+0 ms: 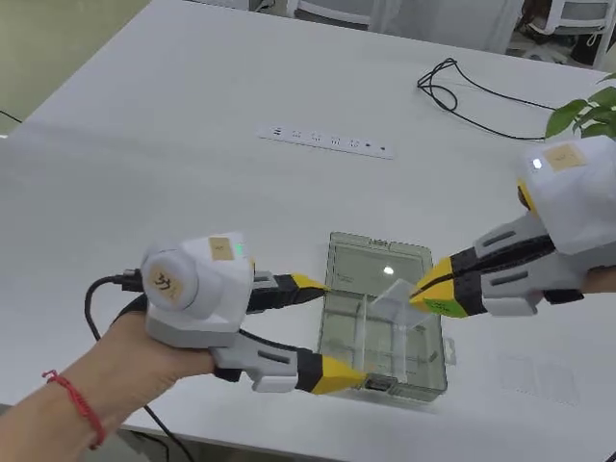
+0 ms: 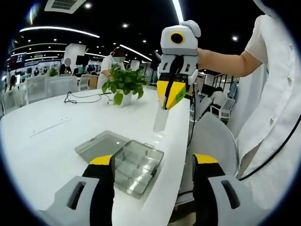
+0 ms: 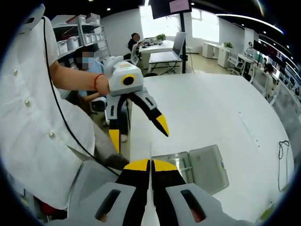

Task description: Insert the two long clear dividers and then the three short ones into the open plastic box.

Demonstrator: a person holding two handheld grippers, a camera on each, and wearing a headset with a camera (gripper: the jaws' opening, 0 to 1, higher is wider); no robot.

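Lower centre, head view: the yellow-tipped right gripper (image 1: 433, 294) clamps a flat clear plastic divider (image 1: 393, 294), hanging downward just above the open clear plastic box (image 1: 438, 371). The left gripper (image 1: 335, 330), jaws apart, straddles the box's left end.

Grippers face each other.
Jaws: left gripper (image 1: 332, 330) spread wide; right gripper (image 1: 430, 298) pinched on clear divider (image 1: 390, 295).

My clear box (image 1: 409, 389) lies open, its lid (image 1: 377, 262) flat toward 12 o'clock. A clear divider (image 1: 391, 296) hangs tilted above it, pinched in my right gripper (image 1: 419, 296).
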